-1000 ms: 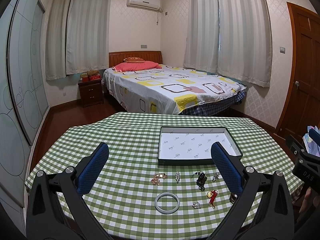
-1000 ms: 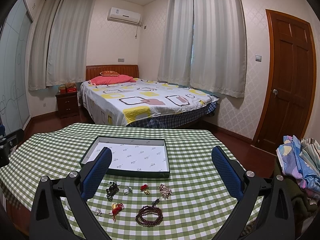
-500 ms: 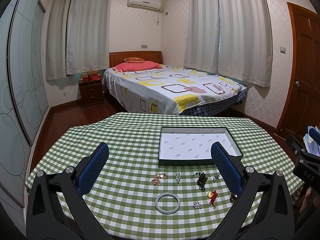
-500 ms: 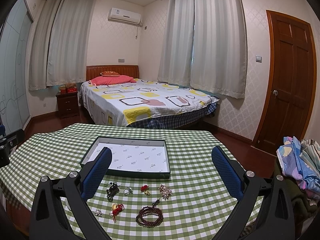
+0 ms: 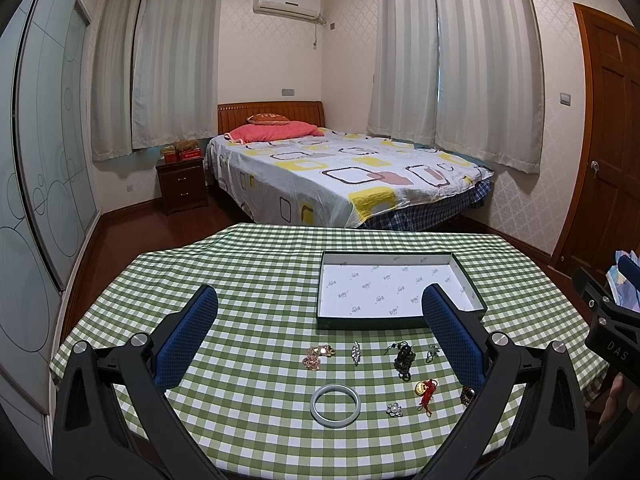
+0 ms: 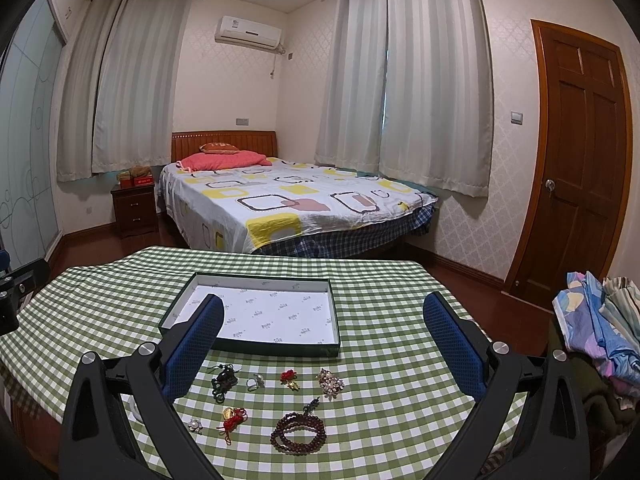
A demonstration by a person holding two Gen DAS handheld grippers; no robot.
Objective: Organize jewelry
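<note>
Both the left tongs (image 5: pixel 320 332) and the right tongs (image 6: pixel 324 332) are hanging apart over a checked counter (image 5: pixel 248 280); a bed (image 5: pixel 340 172) is standing behind.

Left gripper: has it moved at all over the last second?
No. The left gripper sits the same against the white-lined box and the pale bangle, jaws open.

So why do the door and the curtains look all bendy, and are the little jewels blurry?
Left wrist view: the fisheye lens bows the door and wardrobe near the edges, corners go black, the bangle looks sharp. Right wrist view: the door curves too, the bead bracelet is crisp, soft even light, no glare.
</note>
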